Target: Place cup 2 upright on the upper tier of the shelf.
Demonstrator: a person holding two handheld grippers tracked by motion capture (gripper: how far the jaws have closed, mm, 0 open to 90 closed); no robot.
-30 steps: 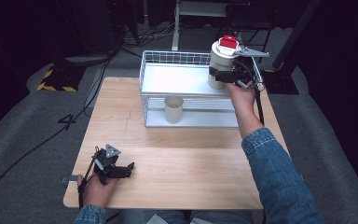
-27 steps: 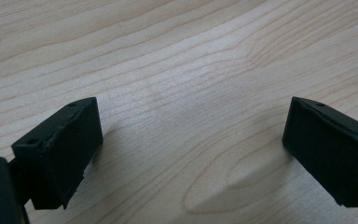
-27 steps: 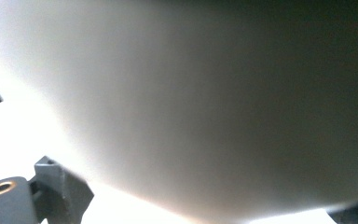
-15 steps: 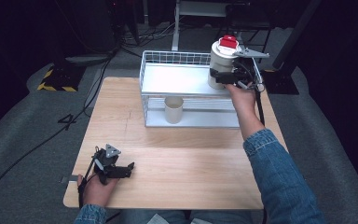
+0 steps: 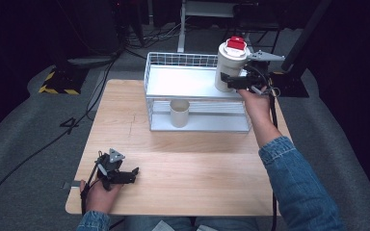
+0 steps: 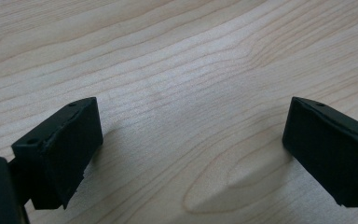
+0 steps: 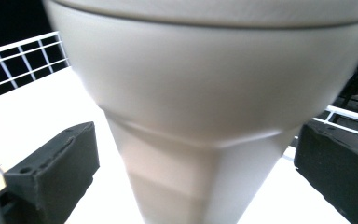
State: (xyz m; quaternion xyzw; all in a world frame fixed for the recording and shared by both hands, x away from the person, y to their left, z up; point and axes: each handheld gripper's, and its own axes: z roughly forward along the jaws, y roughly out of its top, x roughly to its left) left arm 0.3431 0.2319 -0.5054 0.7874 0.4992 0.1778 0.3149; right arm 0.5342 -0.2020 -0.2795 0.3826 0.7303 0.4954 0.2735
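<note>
While bracketing the red-lidded tumbler at the right rear corner of the wire rack top shelf, keeps the right gripper jaws apart, with gaps on both sides. Shows almost no shift since a second ago. Probably means the tumbler is already set down and released. Rests the left gripper on the surface, jaws apart and empty.

Smooth matt cream container; pale grained wood table
</note>
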